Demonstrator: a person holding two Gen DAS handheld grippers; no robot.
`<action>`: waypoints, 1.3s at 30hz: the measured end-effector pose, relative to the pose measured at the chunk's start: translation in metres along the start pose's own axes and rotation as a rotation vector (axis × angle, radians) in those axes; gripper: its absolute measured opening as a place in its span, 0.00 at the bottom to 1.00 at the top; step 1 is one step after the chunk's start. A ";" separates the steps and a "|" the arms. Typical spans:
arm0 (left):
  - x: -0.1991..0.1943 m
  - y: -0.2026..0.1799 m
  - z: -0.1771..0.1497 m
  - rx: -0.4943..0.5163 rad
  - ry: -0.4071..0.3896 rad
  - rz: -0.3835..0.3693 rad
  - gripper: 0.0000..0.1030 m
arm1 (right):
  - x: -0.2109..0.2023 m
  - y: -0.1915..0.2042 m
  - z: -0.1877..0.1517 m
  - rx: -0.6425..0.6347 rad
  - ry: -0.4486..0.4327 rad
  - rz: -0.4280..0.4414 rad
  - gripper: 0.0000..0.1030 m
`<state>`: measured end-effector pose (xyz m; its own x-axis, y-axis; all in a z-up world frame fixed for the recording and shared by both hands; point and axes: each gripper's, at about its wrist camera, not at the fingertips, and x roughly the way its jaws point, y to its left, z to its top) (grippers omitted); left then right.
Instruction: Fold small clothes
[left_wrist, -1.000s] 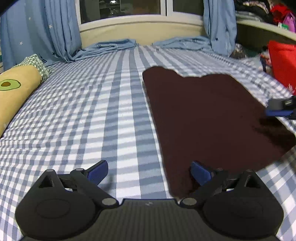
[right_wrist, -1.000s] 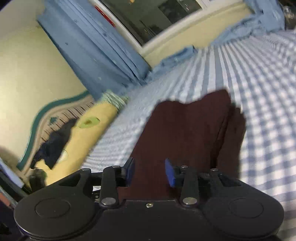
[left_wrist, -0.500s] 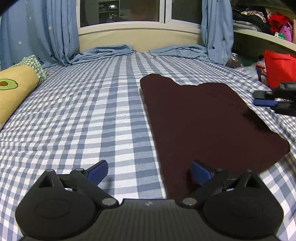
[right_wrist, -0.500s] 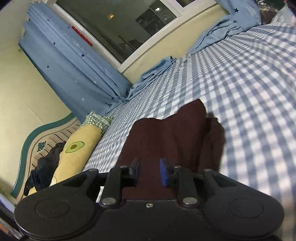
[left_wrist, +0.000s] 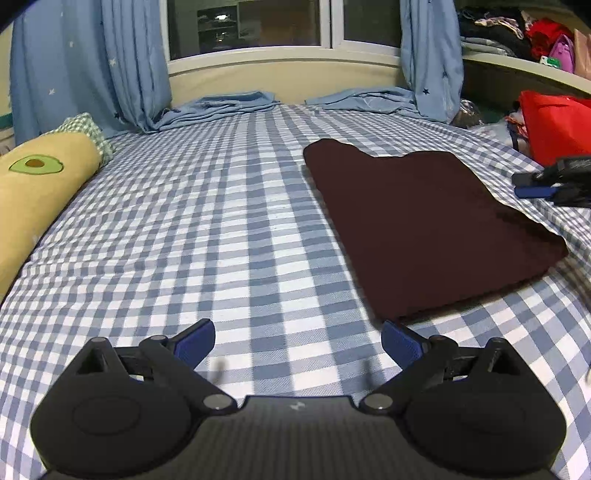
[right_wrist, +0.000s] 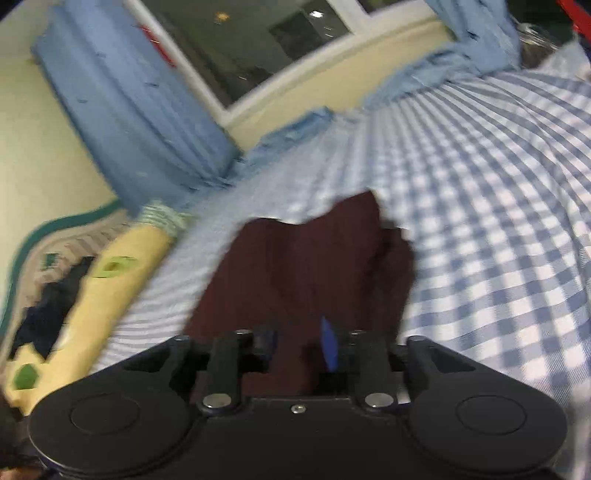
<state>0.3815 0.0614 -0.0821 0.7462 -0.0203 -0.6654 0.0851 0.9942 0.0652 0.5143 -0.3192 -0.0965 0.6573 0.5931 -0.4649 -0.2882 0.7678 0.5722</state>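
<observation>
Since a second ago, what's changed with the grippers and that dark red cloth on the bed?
The left gripper has backed off the dark red garment: its right finger sat over the near edge, and now both fingers hang wide open over bare checked sheet. The right gripper, beside the garment's far edge, is opening, nothing visibly clamped. The garment stayed folded flat in place, and so did the avocado pillow.

Both the left gripper and right gripper are matte black with blue finger pads and silver pivot screws

Bedroom, checked bed, curtained window
</observation>
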 end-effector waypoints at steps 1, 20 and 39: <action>0.003 -0.005 0.002 0.001 0.001 -0.013 0.96 | -0.008 0.011 -0.004 -0.017 -0.003 0.015 0.35; -0.005 -0.052 0.042 0.047 -0.022 -0.031 0.97 | -0.069 0.019 -0.016 -0.029 -0.014 -0.036 0.95; -0.026 -0.042 0.050 -0.011 -0.034 -0.112 0.99 | -0.092 0.052 0.003 -0.111 0.004 -0.011 0.99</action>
<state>0.3917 0.0144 -0.0300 0.7540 -0.1350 -0.6428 0.1623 0.9866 -0.0169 0.4406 -0.3347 -0.0219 0.6580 0.5853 -0.4739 -0.3567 0.7964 0.4884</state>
